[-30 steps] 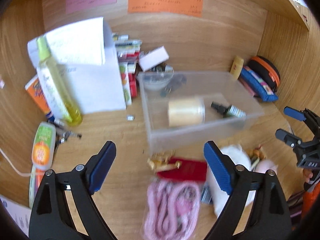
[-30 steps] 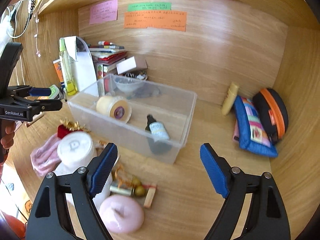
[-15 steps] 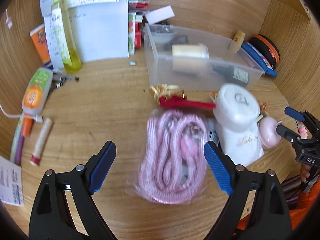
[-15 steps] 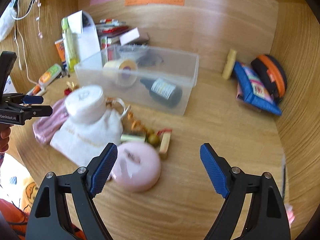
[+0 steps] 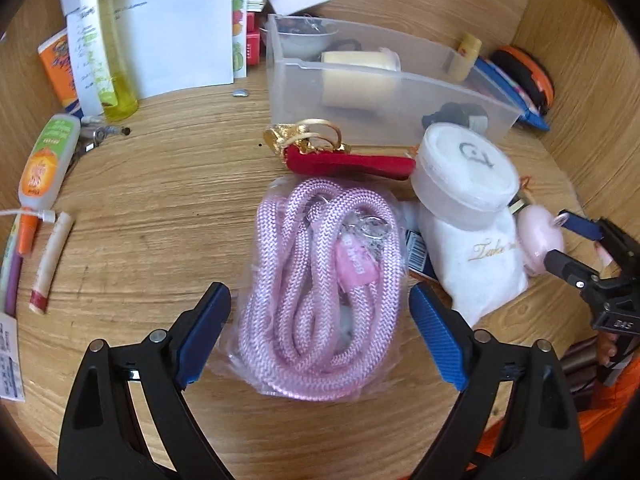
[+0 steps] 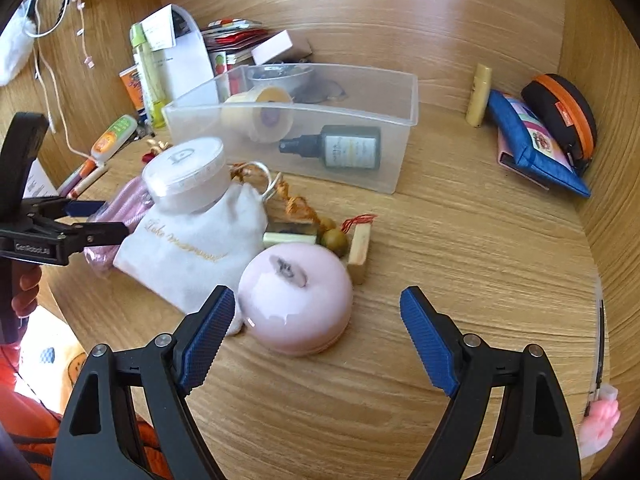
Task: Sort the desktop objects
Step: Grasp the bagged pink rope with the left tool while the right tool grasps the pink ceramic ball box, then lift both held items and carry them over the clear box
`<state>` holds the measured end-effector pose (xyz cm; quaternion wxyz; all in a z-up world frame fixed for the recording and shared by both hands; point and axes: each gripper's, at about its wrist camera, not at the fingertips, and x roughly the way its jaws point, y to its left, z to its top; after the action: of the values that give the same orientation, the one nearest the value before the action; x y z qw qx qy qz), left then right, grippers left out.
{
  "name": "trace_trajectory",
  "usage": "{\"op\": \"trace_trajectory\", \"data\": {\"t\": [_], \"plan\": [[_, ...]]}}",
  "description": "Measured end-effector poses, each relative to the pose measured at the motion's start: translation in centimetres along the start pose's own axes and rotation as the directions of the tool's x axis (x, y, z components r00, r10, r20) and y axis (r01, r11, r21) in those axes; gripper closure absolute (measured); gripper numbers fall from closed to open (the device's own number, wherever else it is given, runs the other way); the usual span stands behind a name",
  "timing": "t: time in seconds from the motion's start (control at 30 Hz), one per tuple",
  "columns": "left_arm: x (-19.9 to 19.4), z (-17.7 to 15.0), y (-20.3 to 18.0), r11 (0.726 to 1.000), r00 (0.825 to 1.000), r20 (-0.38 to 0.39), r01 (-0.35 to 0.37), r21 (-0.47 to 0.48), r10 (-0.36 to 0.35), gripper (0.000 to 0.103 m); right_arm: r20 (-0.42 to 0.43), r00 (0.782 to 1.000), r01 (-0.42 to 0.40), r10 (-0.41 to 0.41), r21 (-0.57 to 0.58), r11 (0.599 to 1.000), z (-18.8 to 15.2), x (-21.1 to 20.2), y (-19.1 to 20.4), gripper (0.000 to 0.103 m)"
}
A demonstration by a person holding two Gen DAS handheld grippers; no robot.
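My left gripper is open, its jaws on either side of a bagged coil of pink rope on the wooden desk. My right gripper is open just in front of a round pink case, which sits nearer its left finger. A clear plastic bin holds a tape roll, a dark spray bottle and a bowl. A white round jar rests on a white pouch. A red pouch with gold ribbon lies before the bin.
Left side: a yellow bottle, papers, an orange-labelled tube, pens. Beads and small sticks lie by the pink case. At right stand a blue pouch, an orange-black case and a cream tube. Wooden walls enclose the desk.
Both grippers have tilted down and come closer to the desk: the left over the pink rope, the right toward the pink case. Both stay open.
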<state>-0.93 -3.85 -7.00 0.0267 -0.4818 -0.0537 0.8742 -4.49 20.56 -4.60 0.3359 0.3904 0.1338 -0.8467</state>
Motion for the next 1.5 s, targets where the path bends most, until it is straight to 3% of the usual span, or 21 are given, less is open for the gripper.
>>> {"op": "trace_trajectory", "data": {"t": [0.37, 0.47, 0.5, 0.6, 0.67, 0.73, 1.13, 1.5], "plan": [[1.8, 1.0, -0.6, 0.996, 0.996, 0.016, -0.084, 0.037, 0.083, 0.011, -0.031, 0.999, -0.031, 0.032, 0.025, 0.999, -0.1, 2.3, 0.1, 0.022], [2.1, 1.0, -1.0, 0.993, 0.994, 0.042, -0.107, 0.041, 0.106, 0.011, -0.025, 0.998, -0.050, 0.051, 0.048, 0.998, -0.1, 2.5, -0.2, 0.034], [2.1, 1.1, -0.9, 0.993, 0.993, 0.048, -0.110, 0.033, 0.109, 0.011, -0.020, 0.998, -0.055, 0.056, 0.047, 0.997, -0.1, 2.4, -0.2, 0.042], [2.0, 0.9, -0.8, 0.993, 0.992, 0.061, -0.112, 0.029, 0.110, 0.014, -0.016, 0.999, -0.047, 0.048, 0.055, 0.997, -0.3, 2.1, -0.4, 0.042], [1.7, 0.7, -0.7, 0.993, 0.991, 0.074, -0.117, 0.024, 0.115, 0.022, -0.012, 0.999, -0.041, 0.042, 0.063, 0.997, -0.4, 1.9, -0.6, 0.042], [1.3, 0.4, -0.7, 0.992, 0.989, 0.082, -0.123, 0.024, 0.121, 0.035, -0.003, 0.999, -0.044, 0.044, 0.074, 0.996, -0.4, 1.6, -0.8, 0.042], [-1.5, -1.0, 1.6, 0.990, 0.987, 0.101, -0.122, -0.073, 0.129, 0.044, 0.089, 0.995, -0.054, 0.045, 0.092, 0.994, 1.0, -1.2, -1.4, 0.042], [-5.2, 0.3, 2.8, 0.982, 0.966, 0.207, -0.128, -0.136, 0.155, 0.044, 0.180, 0.982, -0.074, 0.056, 0.094, 0.993, 2.8, -2.5, -1.7, 0.042]]}}
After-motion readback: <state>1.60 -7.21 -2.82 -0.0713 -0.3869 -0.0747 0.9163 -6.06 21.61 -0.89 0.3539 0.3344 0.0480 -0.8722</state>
